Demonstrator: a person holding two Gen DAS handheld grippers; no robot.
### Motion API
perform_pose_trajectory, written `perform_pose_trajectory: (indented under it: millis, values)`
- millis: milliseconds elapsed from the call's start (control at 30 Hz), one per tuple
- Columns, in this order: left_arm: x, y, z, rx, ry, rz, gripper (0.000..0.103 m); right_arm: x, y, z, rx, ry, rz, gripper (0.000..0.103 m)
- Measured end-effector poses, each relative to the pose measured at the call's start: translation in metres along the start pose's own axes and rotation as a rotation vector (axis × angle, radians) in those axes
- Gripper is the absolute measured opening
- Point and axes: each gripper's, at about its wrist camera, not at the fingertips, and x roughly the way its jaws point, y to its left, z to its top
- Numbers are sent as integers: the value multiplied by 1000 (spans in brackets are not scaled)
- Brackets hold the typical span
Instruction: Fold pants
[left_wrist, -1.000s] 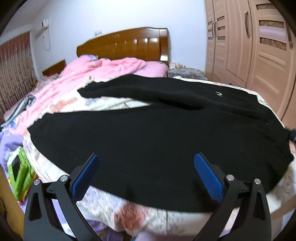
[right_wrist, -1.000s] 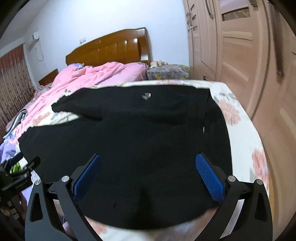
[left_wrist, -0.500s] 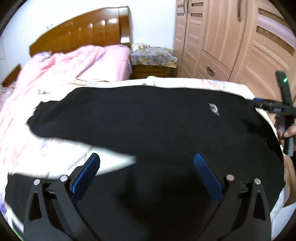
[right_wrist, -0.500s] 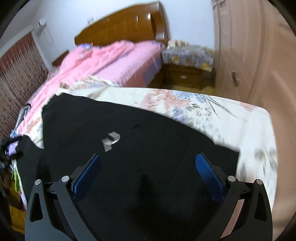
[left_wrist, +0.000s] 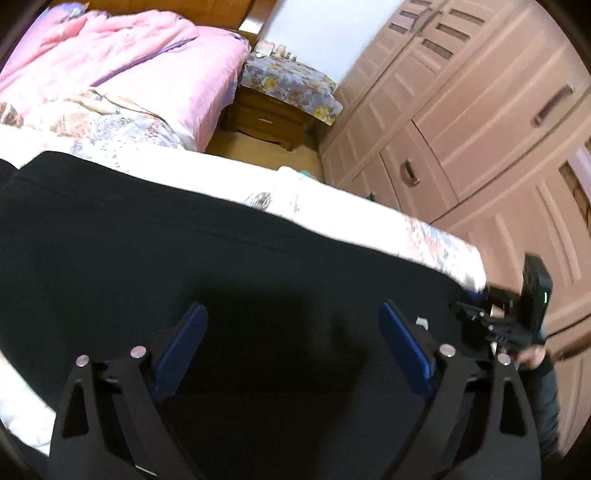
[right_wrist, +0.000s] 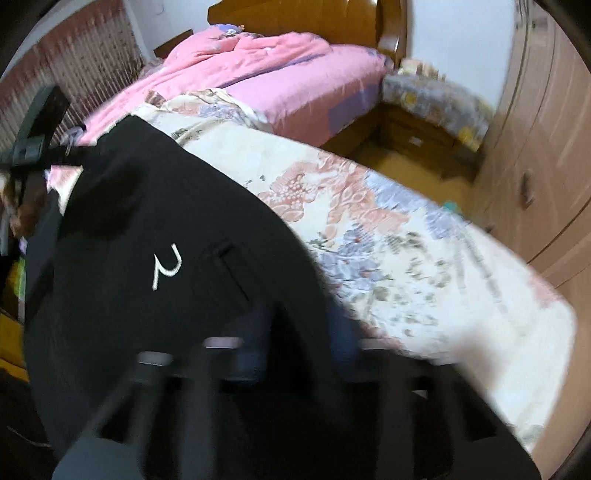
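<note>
The black pants (left_wrist: 229, 280) are spread beneath the closing, still-wide left gripper (left_wrist: 291, 343), while their edge is pinched between the closing right gripper (right_wrist: 299, 343).

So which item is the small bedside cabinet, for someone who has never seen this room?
Start at the pink quilt on the bed at the back, then look into the gap between that bed and the tall pinkish-brown wardrobe doors. The low brown wooden bedside cabinet stands there on the floor. It alone wears a grey cloth with yellow flowers on top.
</note>
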Motion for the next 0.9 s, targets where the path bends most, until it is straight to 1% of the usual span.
perform_pose_trajectory:
  millis: [33, 67, 133, 167, 233, 300, 400, 433, 467, 500, 567, 600, 633, 667, 700, 733, 800, 833, 900]
  values:
    - [2, 2, 3, -27, 1, -23, 92, -8, 5, -3, -17, -25, -17, 13]
    - [3, 4, 5, -53, 1, -43, 92, -22, 13, -6, -42, -71, -21, 12]
    - [5, 7, 11, -116, -4, -89, 93, -43, 32, -14, -86, -139, -62, 11]
    - [4, 8, 12, -140, -6, -103, 93, -56, 48, -21, -121, -173, -108, 11]
    - [7, 10, 18, -199, -2, -126, 94, -74, 78, -33, -183, -218, -171, 10]
    - [8, 12, 23, -248, 10, -140, 94, -86, 97, -44, -202, -257, -203, 9]
    - [18, 10, 29, -291, 60, -69, 94, -103, 121, -62, -206, -316, -235, 9]
    - [22, 11, 30, -305, 74, -61, 94, -106, 125, -65, -206, -326, -238, 9]
    - [25, 11, 31, -313, 82, -46, 94, -111, 133, -69, -204, -345, -241, 8]
    - [28, 12, 32, -318, 87, -7, 94, -116, 138, -75, -200, -363, -242, 8]
    - [29, 16, 32, -337, 92, 32, 90, -121, 146, -83, -186, -375, -244, 8]
    - [29, 20, 31, -351, 94, 37, 72, -121, 148, -87, -180, -372, -245, 8]
    - [27, 24, 28, -363, 99, 64, 41, -119, 151, -89, -178, -363, -251, 8]
    - [23, 29, 25, -365, 96, 76, 29, -117, 152, -90, -180, -355, -258, 8]
    - [16, 34, 18, -370, 75, 40, 16, -114, 152, -90, -181, -348, -269, 8]
    - [8, 41, 12, -379, 51, 18, 12, -112, 151, -89, -177, -342, -277, 8]
    - [-19, 44, -4, -385, -16, -35, 10, -112, 146, -89, -158, -346, -279, 8]
    - [-46, 40, -18, -352, -91, -57, 10, -114, 147, -89, -151, -355, -278, 8]
    - [-91, 26, -46, -277, -210, -62, 10, -131, 156, -99, -148, -396, -250, 8]
